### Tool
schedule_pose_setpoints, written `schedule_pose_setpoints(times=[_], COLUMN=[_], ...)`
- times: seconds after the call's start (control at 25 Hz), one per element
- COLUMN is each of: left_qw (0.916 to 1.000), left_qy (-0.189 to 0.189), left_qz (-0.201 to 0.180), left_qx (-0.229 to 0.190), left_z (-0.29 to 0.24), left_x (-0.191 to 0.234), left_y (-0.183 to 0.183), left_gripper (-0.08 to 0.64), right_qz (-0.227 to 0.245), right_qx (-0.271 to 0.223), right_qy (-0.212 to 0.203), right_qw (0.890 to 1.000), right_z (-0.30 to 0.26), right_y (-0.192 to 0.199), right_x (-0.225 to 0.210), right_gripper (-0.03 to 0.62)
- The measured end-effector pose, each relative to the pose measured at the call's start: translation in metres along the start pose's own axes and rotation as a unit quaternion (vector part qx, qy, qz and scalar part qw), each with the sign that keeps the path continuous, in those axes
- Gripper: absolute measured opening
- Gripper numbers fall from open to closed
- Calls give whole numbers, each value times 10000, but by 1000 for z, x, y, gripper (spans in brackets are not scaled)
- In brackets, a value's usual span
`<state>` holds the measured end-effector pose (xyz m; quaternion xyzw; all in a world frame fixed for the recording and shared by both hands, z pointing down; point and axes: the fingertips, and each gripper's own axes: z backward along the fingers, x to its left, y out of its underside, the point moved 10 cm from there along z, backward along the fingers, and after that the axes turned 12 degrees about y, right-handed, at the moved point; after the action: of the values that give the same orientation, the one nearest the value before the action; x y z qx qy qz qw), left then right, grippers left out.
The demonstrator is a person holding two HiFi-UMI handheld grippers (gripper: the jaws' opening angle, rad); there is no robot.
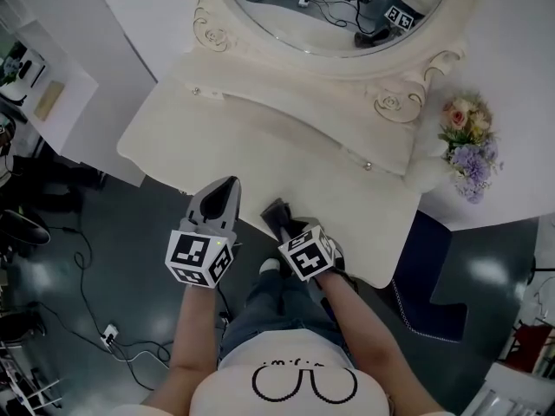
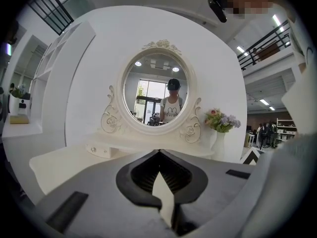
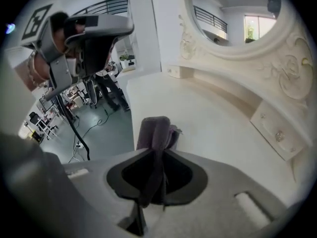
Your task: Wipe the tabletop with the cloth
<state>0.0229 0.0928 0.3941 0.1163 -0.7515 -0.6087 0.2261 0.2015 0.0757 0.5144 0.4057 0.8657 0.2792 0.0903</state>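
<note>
The cream tabletop (image 1: 260, 137) of a dressing table lies in front of me. My right gripper (image 1: 279, 219) hangs over its near edge, shut on a dark grey cloth (image 1: 276, 211). In the right gripper view the cloth (image 3: 154, 133) sticks up in a fold from between the jaws of the right gripper (image 3: 155, 155), above the tabletop (image 3: 208, 118) near its front left corner. My left gripper (image 1: 229, 185) is just left of it at the table's near edge, its jaws together with nothing in them. The left gripper view has the left gripper (image 2: 159, 155) facing the table (image 2: 64, 162) and mirror.
An oval mirror (image 1: 329, 7) in a carved frame stands at the back of the table, with a small drawer (image 3: 277, 135) below it. A white vase of flowers (image 1: 468, 141) stands at the right end. Cables (image 1: 87, 293) lie on the dark floor at left; a dark blue object (image 1: 425, 284) sits on the floor at right.
</note>
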Motion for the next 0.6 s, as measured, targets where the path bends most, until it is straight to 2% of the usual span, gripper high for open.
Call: schedule_pose_setpoints(times=[0.08,0.2,0.32,0.44,0.6], left_qw=[10000,9999,9997,9993,9978], left_qy=[21,47,30,-54,-245], left_qz=[-33,-110,-218,-304,-463], left_qx=[-3,-18,-101,-209,-414], left_z=[1,-2,-6,-9,-14], left_x=[-3,-11,-19,-27,-40], left_y=[-2,-6,-14,-22,-34], left_gripper=[-3,-3,-2,-2,-2], right_qz=[-32,-514,-1054,-1662,-1954], right_qx=[-4,-71,-486,-1044,-1831], right_qy=[-87,-169,106,571,1388], right_qw=[10000,9985,9932,9789,9534], right_z=[0,6,33,74,133], right_y=[1,3,3,3,10], right_x=[6,-8,-42,-88,-142], right_gripper=[64,64,64,64,64])
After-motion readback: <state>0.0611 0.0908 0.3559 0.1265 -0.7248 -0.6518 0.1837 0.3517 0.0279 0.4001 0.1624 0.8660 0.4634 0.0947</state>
